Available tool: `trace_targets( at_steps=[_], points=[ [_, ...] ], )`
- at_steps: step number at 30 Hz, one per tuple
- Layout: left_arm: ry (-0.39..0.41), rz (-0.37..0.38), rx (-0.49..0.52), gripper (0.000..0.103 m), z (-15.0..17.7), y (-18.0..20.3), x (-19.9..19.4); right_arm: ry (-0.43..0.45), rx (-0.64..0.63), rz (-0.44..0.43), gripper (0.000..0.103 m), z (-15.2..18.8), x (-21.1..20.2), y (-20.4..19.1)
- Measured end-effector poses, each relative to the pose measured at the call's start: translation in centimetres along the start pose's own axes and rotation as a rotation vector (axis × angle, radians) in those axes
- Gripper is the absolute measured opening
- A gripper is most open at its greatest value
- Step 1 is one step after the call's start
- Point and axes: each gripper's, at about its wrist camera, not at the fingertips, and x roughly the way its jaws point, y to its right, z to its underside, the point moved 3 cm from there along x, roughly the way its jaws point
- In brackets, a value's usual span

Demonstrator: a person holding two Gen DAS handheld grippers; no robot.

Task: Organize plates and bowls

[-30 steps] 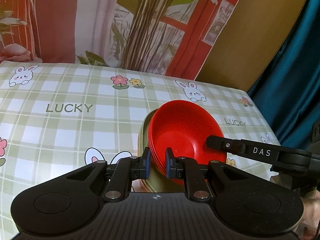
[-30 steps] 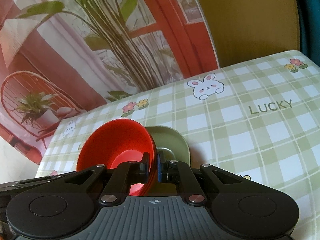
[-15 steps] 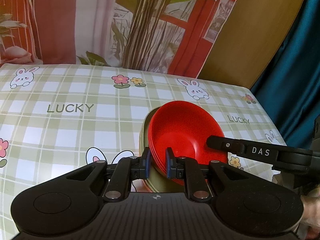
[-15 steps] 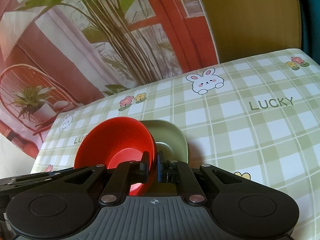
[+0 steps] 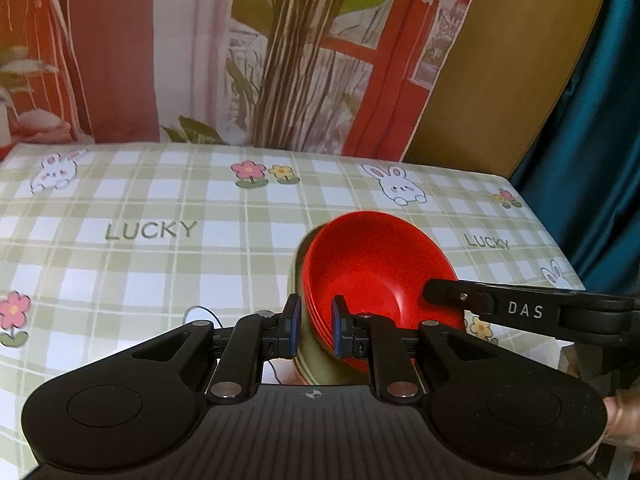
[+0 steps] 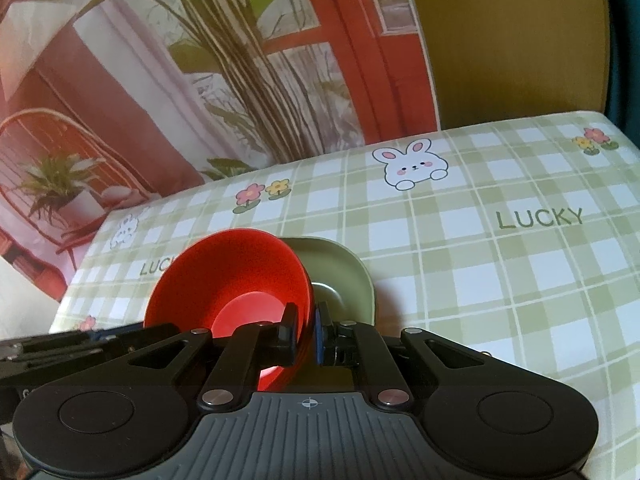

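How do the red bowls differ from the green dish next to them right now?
The red bowls are bright red, round and nested; the green dish is pale olive, single, with rounded corners. The right gripper pinches only the red rims; the left gripper spans both. Both are held tilted above the tablecloth.

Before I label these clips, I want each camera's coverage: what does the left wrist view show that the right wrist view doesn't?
Only the left wrist view shows the other gripper's finger marked DAS reaching in over the red bowls, the stepped rims of the stack, and a teal curtain.

Only the right wrist view shows the green dish's inside and the pale flat bottom of the top bowl.

Both show the checked LUCKY tablecloth, the printed plant backdrop, and each gripper's jaws closed on the stack: left gripper, right gripper.
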Motion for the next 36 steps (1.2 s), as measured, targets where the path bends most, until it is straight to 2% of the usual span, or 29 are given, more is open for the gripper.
trace_targets(
  at_steps=[3, 5, 12, 16, 21, 23, 27, 29, 30, 32, 36],
  points=[
    [0.010, -0.014, 0.026, 0.020, -0.2, 0.1, -0.8, -0.003, -0.024, 0.019, 0.013, -0.3, -0.3, -0.3],
    [0.019, -0.027, 0.034, 0.034, -0.3, 0.1, -1.4, -0.002, -0.038, 0.029, 0.016, -0.5, -0.7, -0.3],
    [0.063, -0.064, 0.057, 0.040, -0.8, -0.2, -3.9, 0.016, -0.111, 0.067, 0.020, -1.1, -2.8, -0.8],
    [0.110, -0.063, 0.064, 0.058, -1.0, -0.2, -6.1, 0.038, -0.139, 0.074, 0.025, -1.3, -4.5, -1.3],
    [0.182, -0.099, 0.089, 0.067, -1.3, -0.1, -9.4, 0.076, -0.186, 0.083, 0.032, -1.3, -7.1, -2.6],
    [0.211, -0.133, 0.102, 0.073, -1.5, 0.0, -10.9, 0.095, -0.196, 0.088, 0.044, -1.4, -8.1, -3.2],
    [0.284, -0.210, 0.146, 0.080, -1.9, 0.7, -14.4, 0.147, -0.214, 0.079, 0.059, -1.5, -10.6, -4.5],
    [0.328, -0.265, 0.179, 0.085, -2.0, 1.3, -16.4, 0.175, -0.216, 0.070, 0.071, -1.6, -12.0, -5.3],
    [0.349, -0.294, 0.195, 0.085, -2.0, 1.7, -17.3, 0.194, -0.216, 0.060, 0.074, -1.7, -12.9, -5.7],
    [0.396, -0.343, 0.217, 0.087, -2.1, 2.3, -19.3, 0.225, -0.218, 0.050, 0.085, -1.8, -14.6, -6.6],
    [0.470, -0.335, 0.191, 0.089, -2.2, 2.7, -23.0, 0.298, -0.236, 0.056, 0.099, -1.9, -18.2, -8.6]
  ],
)
